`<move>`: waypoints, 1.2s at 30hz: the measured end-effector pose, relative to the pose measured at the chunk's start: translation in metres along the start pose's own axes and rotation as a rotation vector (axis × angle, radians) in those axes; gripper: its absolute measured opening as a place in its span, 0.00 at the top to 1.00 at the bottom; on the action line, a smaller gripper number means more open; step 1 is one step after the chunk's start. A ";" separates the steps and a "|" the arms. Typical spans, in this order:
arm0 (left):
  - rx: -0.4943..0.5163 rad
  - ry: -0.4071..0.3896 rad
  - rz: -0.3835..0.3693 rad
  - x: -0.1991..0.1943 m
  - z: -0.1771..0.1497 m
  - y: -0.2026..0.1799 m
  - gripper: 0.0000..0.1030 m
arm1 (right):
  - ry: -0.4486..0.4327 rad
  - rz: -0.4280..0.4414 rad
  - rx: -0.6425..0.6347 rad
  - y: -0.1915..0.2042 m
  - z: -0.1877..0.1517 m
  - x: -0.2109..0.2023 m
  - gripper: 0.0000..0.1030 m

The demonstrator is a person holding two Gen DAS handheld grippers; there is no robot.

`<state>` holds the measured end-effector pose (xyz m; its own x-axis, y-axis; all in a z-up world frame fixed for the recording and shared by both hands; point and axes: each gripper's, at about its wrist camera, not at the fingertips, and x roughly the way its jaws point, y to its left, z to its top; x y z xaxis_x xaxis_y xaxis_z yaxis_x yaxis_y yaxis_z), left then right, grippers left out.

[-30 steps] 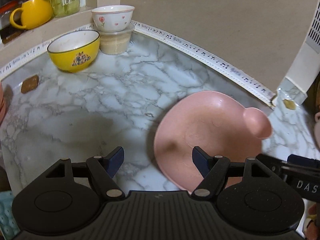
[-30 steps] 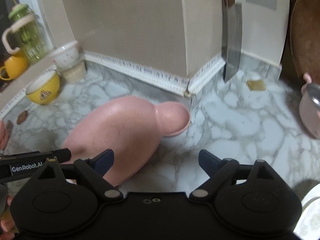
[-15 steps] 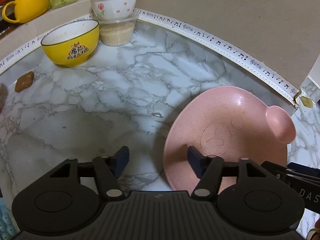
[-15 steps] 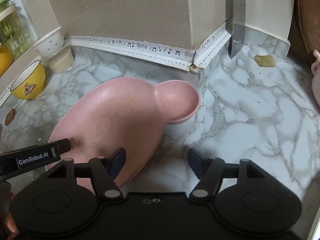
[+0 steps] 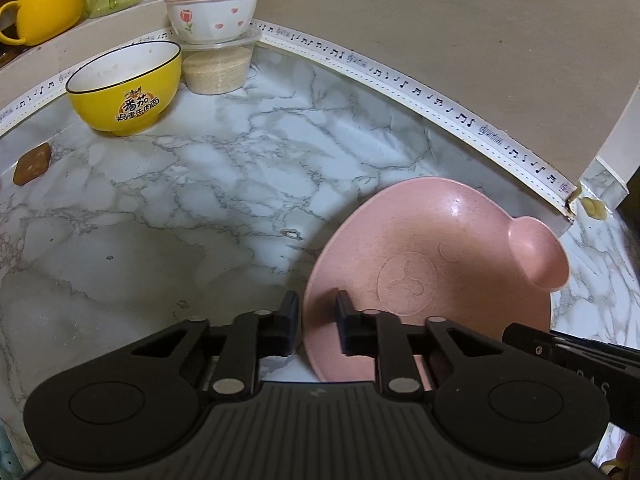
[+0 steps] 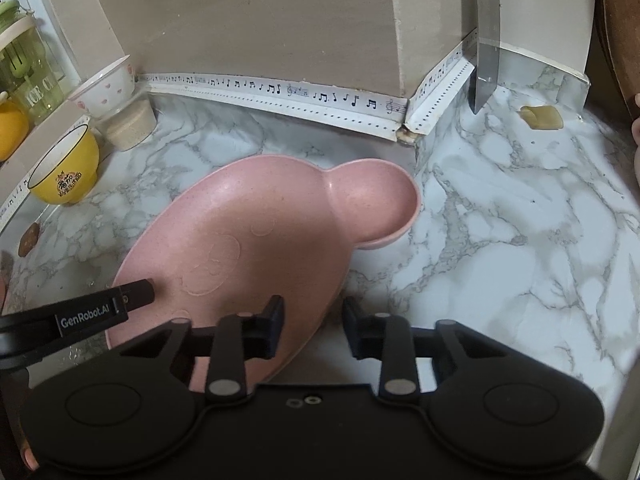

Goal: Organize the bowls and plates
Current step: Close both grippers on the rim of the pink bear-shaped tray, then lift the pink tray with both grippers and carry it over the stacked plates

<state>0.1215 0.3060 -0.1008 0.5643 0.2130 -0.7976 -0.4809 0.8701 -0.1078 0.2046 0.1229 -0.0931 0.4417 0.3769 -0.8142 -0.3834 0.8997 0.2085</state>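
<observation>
Both grippers, left [image 5: 317, 318] and right [image 6: 313, 323], have just closed from wide apart onto opposite rims of the pink speckled bear-shaped plastic plate [image 5: 432, 264] on the marble counter [image 5: 200, 184].

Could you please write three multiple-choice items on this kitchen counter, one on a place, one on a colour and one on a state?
1. Where does the white bowl with red hearts sit?
A. On a lidded clear container
B. Inside the yellow bowl
C. On the pink plate

2. What colour is the bowl with a black rim?
A. Green
B. Yellow
C. Blue

3. How does the left tool stand to the pink plate?
A. Wide open, far from it
B. Closed over its small round lobe
C. Closing on its near rim

Answers:
1. A, it rests on the container's lid.
2. B, its outside is yellow.
3. C, its jaws, just closing, straddle the rim.
</observation>
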 end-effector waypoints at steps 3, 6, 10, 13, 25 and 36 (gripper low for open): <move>0.008 -0.005 0.003 -0.002 -0.002 -0.001 0.86 | 0.000 -0.003 0.014 -0.002 0.000 -0.001 0.85; -0.003 0.000 -0.009 -0.004 -0.003 0.001 0.87 | 0.001 -0.004 0.026 -0.004 -0.001 -0.003 0.86; -0.007 -0.001 -0.016 -0.010 -0.006 0.000 0.88 | -0.004 -0.008 0.026 -0.004 -0.004 -0.008 0.87; -0.015 0.006 -0.026 -0.016 -0.009 -0.002 0.88 | -0.010 -0.008 0.020 -0.006 -0.006 -0.013 0.87; 0.006 -0.009 -0.084 -0.063 -0.022 -0.027 0.88 | -0.058 0.003 0.025 -0.026 -0.019 -0.063 0.87; 0.063 -0.027 -0.161 -0.106 -0.039 -0.061 0.88 | -0.109 -0.020 0.083 -0.060 -0.038 -0.123 0.87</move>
<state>0.0653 0.2129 -0.0327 0.6488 0.0796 -0.7568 -0.3404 0.9199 -0.1950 0.1425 0.0144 -0.0262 0.5361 0.3762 -0.7557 -0.3073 0.9207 0.2403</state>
